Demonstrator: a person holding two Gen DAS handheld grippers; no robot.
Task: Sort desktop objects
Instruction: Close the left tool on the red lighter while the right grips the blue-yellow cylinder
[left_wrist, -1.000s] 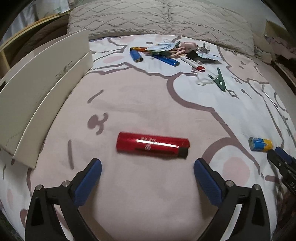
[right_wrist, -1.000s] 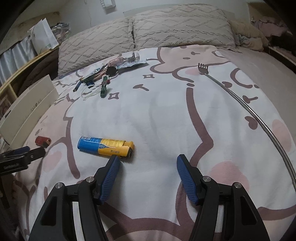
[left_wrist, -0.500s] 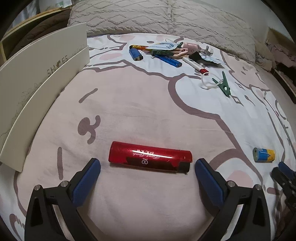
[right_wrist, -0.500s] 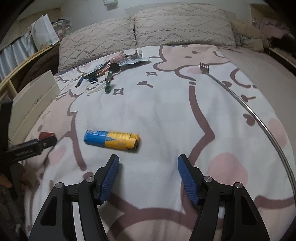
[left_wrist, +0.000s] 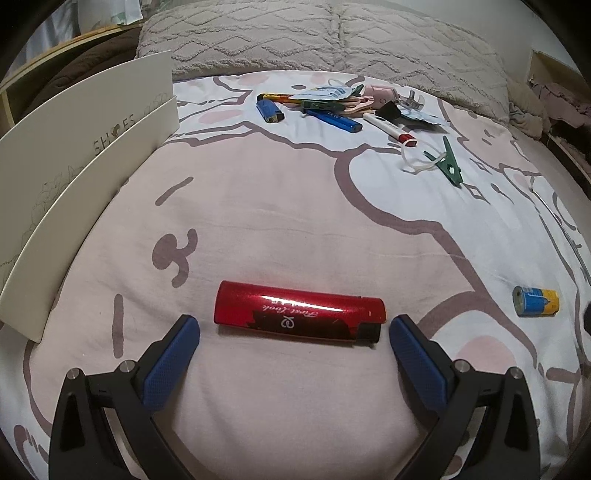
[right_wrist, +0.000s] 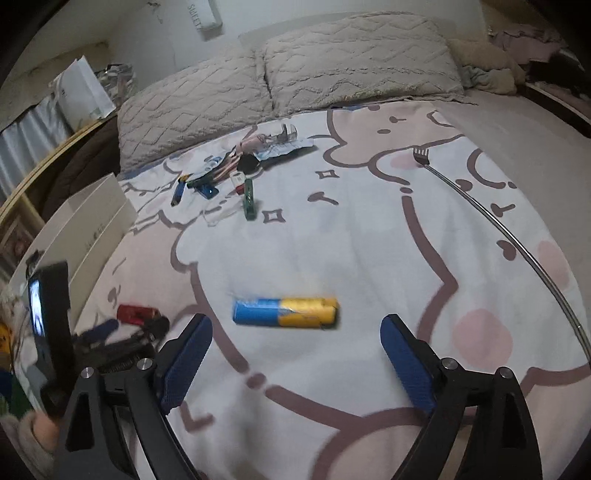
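Observation:
A red lighter (left_wrist: 299, 318) lies crosswise on the pink bedspread, between and just beyond the tips of my open left gripper (left_wrist: 294, 332). A blue and yellow lighter (right_wrist: 285, 312) lies on the bed just ahead of my open right gripper (right_wrist: 295, 343); it also shows at the right edge of the left wrist view (left_wrist: 535, 301). In the right wrist view the red lighter (right_wrist: 135, 314) and the left gripper (right_wrist: 122, 338) show at the left. Both grippers are empty.
A white shoe box (left_wrist: 74, 155) stands at the left. A pile of small objects (left_wrist: 332, 107) with lighters, a marker and a green clip (left_wrist: 448, 162) lies near the pillows (right_wrist: 295, 81). A long metal back scratcher (right_wrist: 491, 221) lies at the right.
Both grippers have moved forward. The red lighter now sits between the left fingertips, and the blue and yellow lighter sits closer ahead of the right gripper, whose jaws have opened wider.

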